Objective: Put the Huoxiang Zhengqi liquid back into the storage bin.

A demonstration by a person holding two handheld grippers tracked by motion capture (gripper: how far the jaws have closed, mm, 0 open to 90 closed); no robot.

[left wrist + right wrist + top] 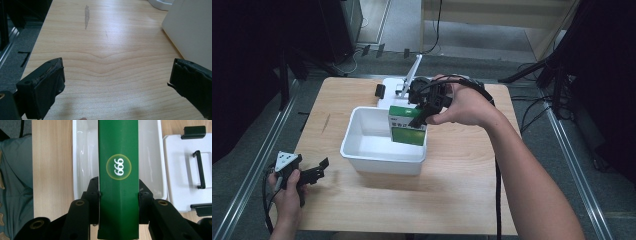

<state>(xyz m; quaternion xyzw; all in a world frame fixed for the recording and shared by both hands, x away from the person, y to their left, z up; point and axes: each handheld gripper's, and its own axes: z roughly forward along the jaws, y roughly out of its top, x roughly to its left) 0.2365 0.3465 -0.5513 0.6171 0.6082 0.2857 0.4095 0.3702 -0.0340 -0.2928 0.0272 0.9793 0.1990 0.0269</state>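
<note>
The right tool point(118, 195) pinches a green rectangular cardboard box point(118, 152) by its narrow sides, holding it upright over the white rectangular plastic tub point(362, 152) in the middle of the light wooden tabletop point(452, 195). A white lid with black clips point(185, 170) lies just beyond the tub. The left tool point(314, 172), jaws spread and empty, rests low at the tabletop's near left corner.

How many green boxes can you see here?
1. The green box is clamped in the right gripper, held over the white tub. Nothing else shows inside the tub.
</note>
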